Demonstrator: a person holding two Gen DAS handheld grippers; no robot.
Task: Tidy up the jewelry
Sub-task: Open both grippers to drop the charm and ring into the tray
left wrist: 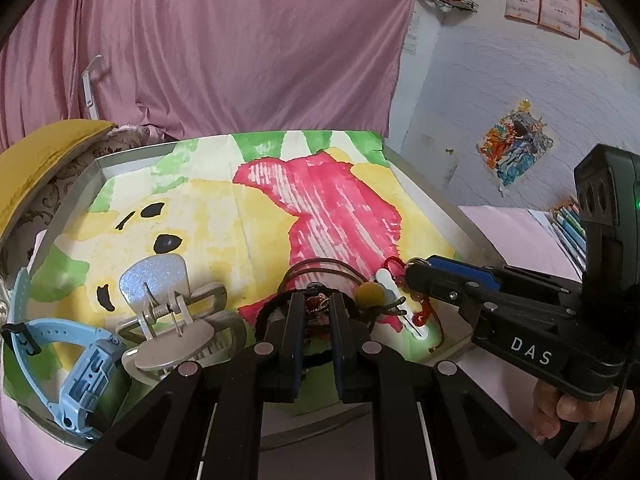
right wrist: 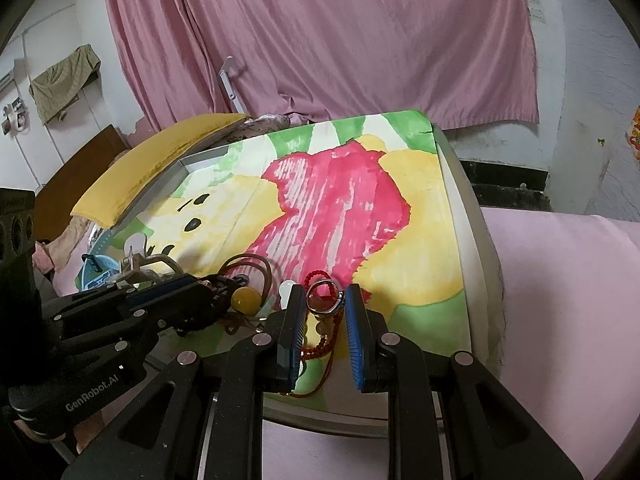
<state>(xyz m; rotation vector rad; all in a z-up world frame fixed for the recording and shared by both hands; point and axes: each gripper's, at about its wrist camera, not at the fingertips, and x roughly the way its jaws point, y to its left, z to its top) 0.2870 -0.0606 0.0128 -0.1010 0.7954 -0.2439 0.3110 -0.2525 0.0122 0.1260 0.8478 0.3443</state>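
Observation:
A metal tray (left wrist: pixel 434 200) lined with a painted paper sheet holds the jewelry. My left gripper (left wrist: pixel 317 299) is shut on a black braided bracelet (left wrist: pixel 267 312) with a red charm, near the tray's front edge. Right of it my right gripper (right wrist: pixel 325 291) is shut on a silver ring (right wrist: pixel 339 298), held just above a red beaded string (right wrist: pixel 320 346). Between the two grippers lie a yellow bead (left wrist: pixel 370 294), a brown cord loop (left wrist: pixel 320 266) and a white pendant (left wrist: pixel 390 282). In the right wrist view the left gripper (right wrist: pixel 218 280) reaches in from the left.
A light blue watch (left wrist: pixel 80 364) and a silver hair claw (left wrist: pixel 168 304) lie in the tray's front left corner. A yellow cushion (left wrist: pixel 44 152) sits beyond the tray's left rim. A pink curtain (left wrist: pixel 240 40) hangs behind. Pink cloth (right wrist: pixel 560 300) covers the surface to the right.

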